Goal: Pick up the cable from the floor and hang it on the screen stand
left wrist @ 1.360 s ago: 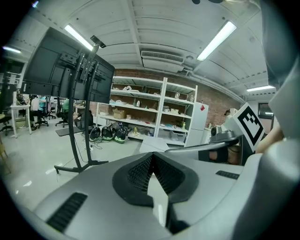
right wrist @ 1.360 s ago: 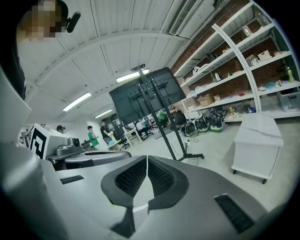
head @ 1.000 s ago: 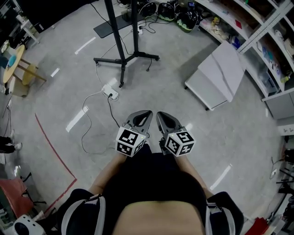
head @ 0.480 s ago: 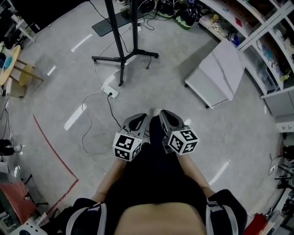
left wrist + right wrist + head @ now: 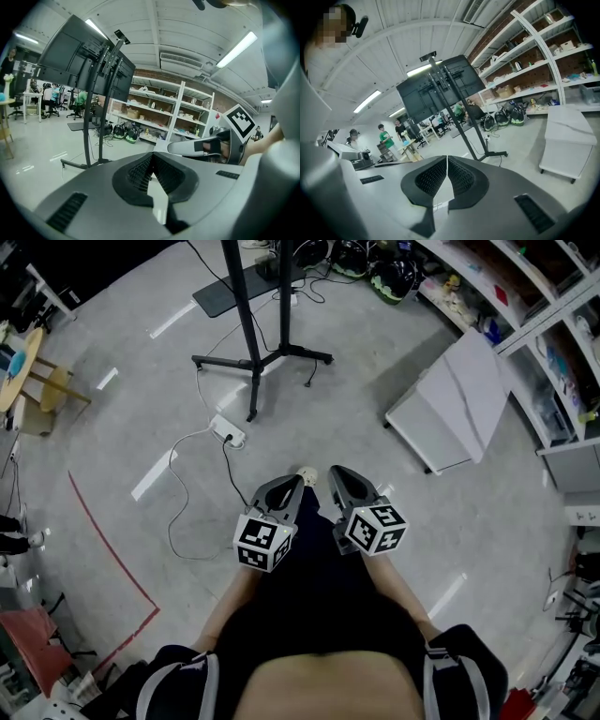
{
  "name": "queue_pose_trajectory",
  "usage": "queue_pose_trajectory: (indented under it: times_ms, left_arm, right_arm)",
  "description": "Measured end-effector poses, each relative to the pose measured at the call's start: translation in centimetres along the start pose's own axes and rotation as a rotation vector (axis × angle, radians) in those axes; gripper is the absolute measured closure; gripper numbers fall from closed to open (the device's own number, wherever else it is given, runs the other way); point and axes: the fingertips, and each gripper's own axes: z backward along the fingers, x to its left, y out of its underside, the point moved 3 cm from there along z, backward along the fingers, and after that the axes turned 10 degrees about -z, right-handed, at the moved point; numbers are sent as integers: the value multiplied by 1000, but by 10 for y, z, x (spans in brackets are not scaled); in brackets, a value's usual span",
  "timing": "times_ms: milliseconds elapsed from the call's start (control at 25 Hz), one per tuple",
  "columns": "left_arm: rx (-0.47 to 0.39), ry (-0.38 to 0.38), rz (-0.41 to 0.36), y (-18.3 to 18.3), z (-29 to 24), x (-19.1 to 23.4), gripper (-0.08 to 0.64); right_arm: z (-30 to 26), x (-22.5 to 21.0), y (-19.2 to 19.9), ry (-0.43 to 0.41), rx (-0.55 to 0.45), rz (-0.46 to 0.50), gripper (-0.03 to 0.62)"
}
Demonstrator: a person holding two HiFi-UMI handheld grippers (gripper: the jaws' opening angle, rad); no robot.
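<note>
A white cable lies looped on the grey floor and runs up to a white power strip; a thin black lead runs off beside it. The black screen stand spreads its legs beyond the strip; its dark screens show in the left gripper view and the right gripper view. My left gripper hangs in the air right of the cable loop, its jaws shut and empty. Beside it, my right gripper is also shut on nothing.
A white folded panel lies on the floor at the right, before shelving. Helmets and cords crowd the far floor. A red floor line and a wooden stool are at the left. People stand far off.
Both grippers have drifted a little forward together, still shut. A shoe tip now shows between them, and the floor has shifted in the view as the person steps toward the stand.
</note>
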Motion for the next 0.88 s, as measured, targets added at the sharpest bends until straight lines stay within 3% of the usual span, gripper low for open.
queue_pose_trajectory:
  times_ms: [440, 880]
  left_arm:
    - [27, -15, -10, -52, -97, 84, 552]
    - [58, -27, 12, -81, -176, 166, 552]
  right_arm:
    - [-95, -49, -89, 4, -3, -34, 566]
    - [-186, -74, -157, -31, -13, -27, 566]
